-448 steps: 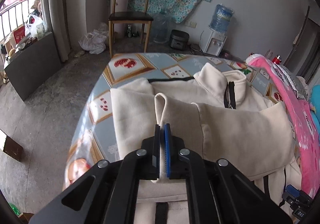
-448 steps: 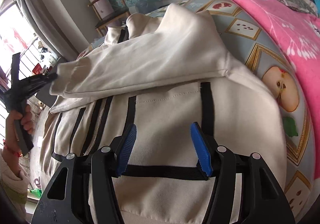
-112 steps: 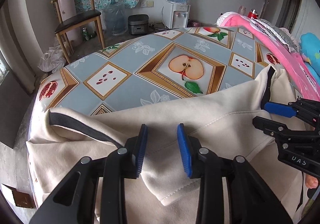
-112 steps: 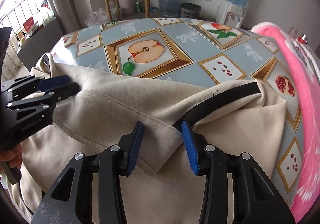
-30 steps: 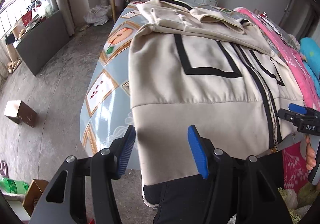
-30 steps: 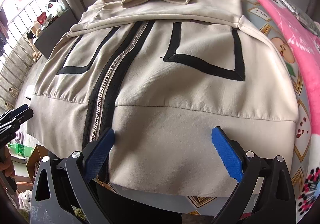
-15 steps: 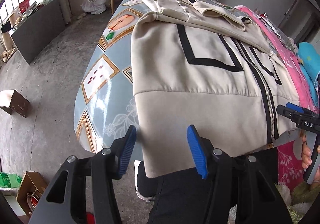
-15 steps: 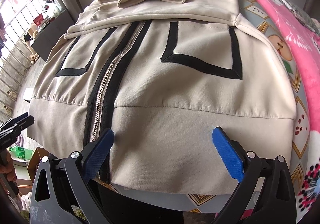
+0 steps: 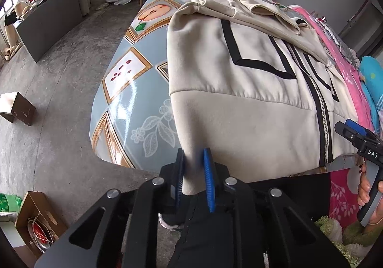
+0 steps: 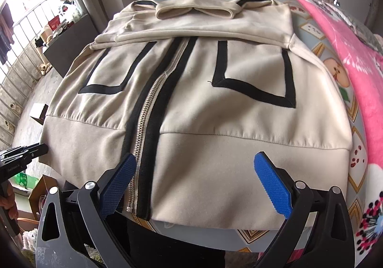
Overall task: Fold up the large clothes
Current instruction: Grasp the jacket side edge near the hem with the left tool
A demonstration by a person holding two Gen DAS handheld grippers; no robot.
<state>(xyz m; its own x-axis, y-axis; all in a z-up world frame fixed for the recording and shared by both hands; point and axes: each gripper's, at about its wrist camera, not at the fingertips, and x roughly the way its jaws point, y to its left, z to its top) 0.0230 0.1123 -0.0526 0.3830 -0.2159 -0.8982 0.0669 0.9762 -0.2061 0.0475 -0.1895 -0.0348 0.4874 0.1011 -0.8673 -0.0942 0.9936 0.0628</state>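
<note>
Left wrist view: the left gripper was pressed together on the bottom left corner of the cream jacket, pinching the hem band where it hung over the near edge of the table. The jacket lay flat with its front up and its sleeves folded across the top. The right gripper showed at the far right, just beside the hem.

Right wrist view: the right gripper was spread wide over the hem, its blue pads on either side of the band's right half, the zipper running beside the left pad. A pink blanket lay to the right.
</note>
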